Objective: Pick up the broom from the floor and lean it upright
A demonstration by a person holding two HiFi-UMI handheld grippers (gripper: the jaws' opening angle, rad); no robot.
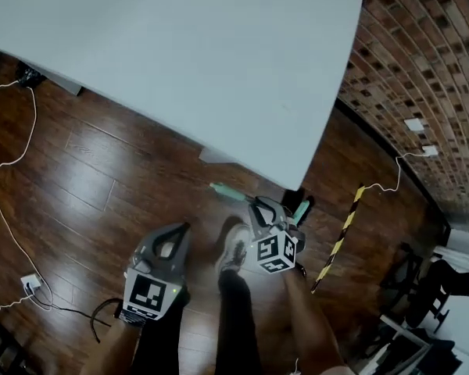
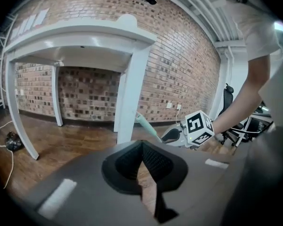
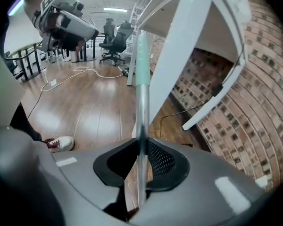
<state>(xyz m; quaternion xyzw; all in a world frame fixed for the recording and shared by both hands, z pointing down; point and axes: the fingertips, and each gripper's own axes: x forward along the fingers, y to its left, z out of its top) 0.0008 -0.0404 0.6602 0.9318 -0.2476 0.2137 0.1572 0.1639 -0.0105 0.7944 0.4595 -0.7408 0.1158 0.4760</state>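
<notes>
The broom's silver pole with a pale green grip [image 3: 142, 65] runs up between the jaws of my right gripper [image 3: 141, 142], which is shut on it. In the head view the green grip [image 1: 228, 191] points toward the white table [image 1: 180, 53], just past the right gripper [image 1: 256, 203]. The broom's lower end is hidden. My left gripper [image 1: 180, 229] hangs to the left of it, apart from the broom; its jaws [image 2: 141, 145] meet with nothing between them. From the left gripper view I see the green grip [image 2: 145, 125] and the right gripper [image 2: 167, 136] beside a white table leg [image 2: 129, 93].
A brick wall [image 1: 422, 69] runs along the right. White cables [image 1: 16, 155] and a power strip [image 1: 29, 283] lie on the wood floor at left. A yellow-and-black striped strip [image 1: 340, 237] lies right of the right gripper. The person's shoe [image 1: 234, 248] is below. Office chairs [image 3: 114, 39] stand farther off.
</notes>
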